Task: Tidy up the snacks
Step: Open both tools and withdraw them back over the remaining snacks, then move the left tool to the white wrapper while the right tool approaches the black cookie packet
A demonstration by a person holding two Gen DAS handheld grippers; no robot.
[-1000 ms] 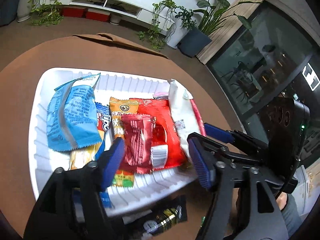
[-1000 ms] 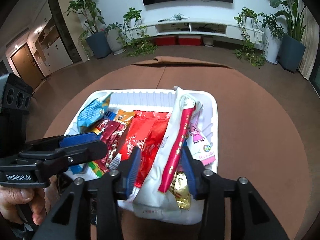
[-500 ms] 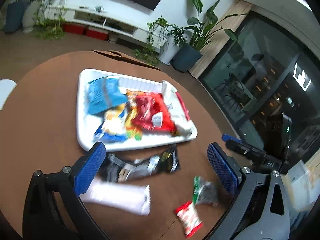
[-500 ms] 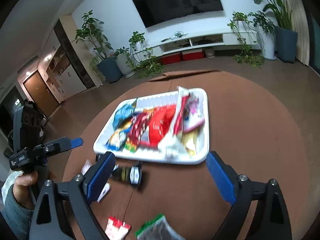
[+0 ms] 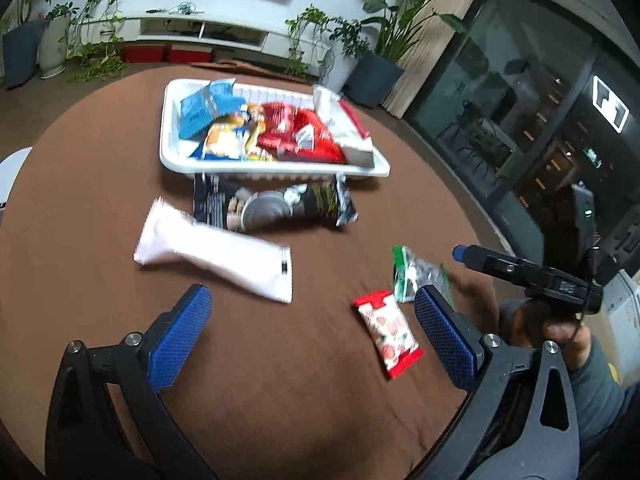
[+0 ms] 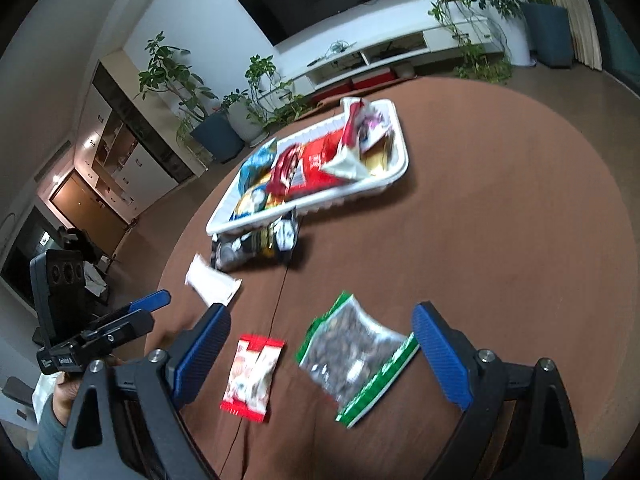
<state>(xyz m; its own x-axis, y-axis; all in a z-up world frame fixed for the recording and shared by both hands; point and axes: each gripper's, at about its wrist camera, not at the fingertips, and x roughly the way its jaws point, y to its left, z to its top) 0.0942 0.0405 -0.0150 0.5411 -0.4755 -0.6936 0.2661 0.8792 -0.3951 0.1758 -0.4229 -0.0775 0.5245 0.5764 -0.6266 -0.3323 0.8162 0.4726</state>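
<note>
While most of your snacks already lie heaped in the white tray (image 5: 172, 148) at the far side of the round brown table (image 5: 280, 380), four packets lie loose on the tabletop nearer to you. A black packet (image 5: 272, 208) lies touching the tray's near rim, and a long white packet (image 5: 216, 256) sits just in front of it, one end overlapping the black one's edge. Closer still lie a small red-and-white packet (image 6: 250, 376) and, beside it, a clear bag with green edges (image 6: 356, 356) full of something dark; the two are near each other but apart.

Your left gripper (image 5: 312, 340) stands spread wide with nothing between its blue pads, above bare tabletop, the red-and-white packet just inside its right finger. Your right gripper (image 6: 320, 356) is likewise wide open and empty-handed; in its own view both the red-and-white packet and the green-edged bag show on the table between its fingers, neither touched. Each gripper's handle shows in the other's view, held in a hand (image 5: 560, 332) with a grey sleeve.
</note>
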